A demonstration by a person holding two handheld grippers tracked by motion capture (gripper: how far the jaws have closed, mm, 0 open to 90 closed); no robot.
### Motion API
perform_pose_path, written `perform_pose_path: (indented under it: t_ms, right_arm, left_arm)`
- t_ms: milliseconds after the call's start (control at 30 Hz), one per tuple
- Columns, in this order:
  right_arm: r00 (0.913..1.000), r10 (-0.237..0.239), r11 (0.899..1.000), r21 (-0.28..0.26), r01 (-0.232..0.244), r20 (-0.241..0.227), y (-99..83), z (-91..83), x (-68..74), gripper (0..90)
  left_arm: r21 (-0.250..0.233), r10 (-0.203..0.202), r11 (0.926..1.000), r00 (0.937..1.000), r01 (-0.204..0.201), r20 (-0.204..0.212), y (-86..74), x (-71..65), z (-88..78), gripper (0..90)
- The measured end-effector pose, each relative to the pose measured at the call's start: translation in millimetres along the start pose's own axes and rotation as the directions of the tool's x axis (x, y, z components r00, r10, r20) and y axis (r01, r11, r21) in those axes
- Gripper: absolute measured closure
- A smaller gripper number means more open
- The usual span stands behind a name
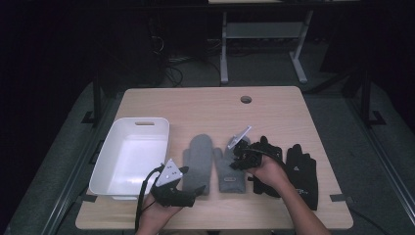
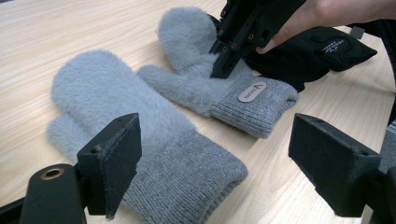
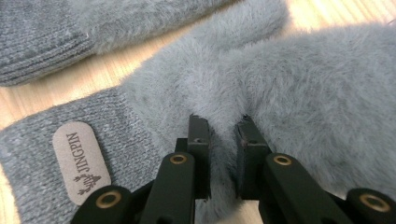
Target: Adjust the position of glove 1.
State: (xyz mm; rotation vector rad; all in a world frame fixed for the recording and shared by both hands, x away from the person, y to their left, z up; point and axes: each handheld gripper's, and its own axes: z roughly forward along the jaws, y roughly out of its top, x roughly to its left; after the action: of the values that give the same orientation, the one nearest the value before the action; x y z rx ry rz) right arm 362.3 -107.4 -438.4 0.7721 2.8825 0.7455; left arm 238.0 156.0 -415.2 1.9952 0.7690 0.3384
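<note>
Right tool (image 1: 241,155) tipped down onto the right-hand grey mitten (image 1: 229,169), jaws pinching a fold of its fluffy body just above the ribbed cuff with the tan label (image 3: 81,161). Right hand (image 1: 269,169) wrapped round the tool body, forearm angling in from the lower right. Left tool (image 1: 192,192) held low and level near the surface (image 1: 274,107) edge, jaws spread wide, aimed at the left-hand grey mitten (image 1: 198,161). Black gloves (image 1: 301,171) just right of the mittens; white tub (image 1: 113,152) at left.

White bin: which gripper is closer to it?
Left. The left gripper hangs open beside the white bin, by its near right corner. The right gripper is farther right, pinching the fuzz of the grey mitten with the label.
</note>
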Motion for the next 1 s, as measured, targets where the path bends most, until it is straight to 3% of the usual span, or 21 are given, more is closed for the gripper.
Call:
perform_pose_path:
  t_ms: [200,333,567,800,1000]
  right_arm:
    - [0.9999,0.008,1.0,-0.006,-0.008,0.009,0.9,-6.0,2.9,81.1]
    - [0.9994,-0.012,1.0,-0.009,0.012,0.031,1.1,-10.5,7.3,81.6]
    - [0.9997,0.003,1.0,-0.028,-0.002,0.026,1.0,-19.2,10.5,82.5]
    - [0.9992,0.0,0.997,-0.077,0.003,0.04,0.6,-37.4,15.4,84.9]
    - [0.9992,0.006,0.993,-0.118,-0.001,0.04,6.6,-55.7,21.8,85.9]
  left_arm:
    - [-0.004,0.0,1.0,1.0,0.0,-0.006,0.2,-0.8,-1.2,16.7]
    - [-0.003,0.006,1.0,1.0,-0.006,-0.006,0.5,-0.9,-0.8,16.7]
    - [0.003,0.007,1.0,0.9999,-0.007,-0.008,-0.6,-1.3,-1.5,16.7]
    - [0.006,0.028,0.9996,0.9995,-0.028,-0.013,-1.3,-2.9,-5.5,16.7]
    - [-0.011,0.016,0.9998,0.9998,-0.016,-0.013,-0.6,-4.0,-9.3,16.7]
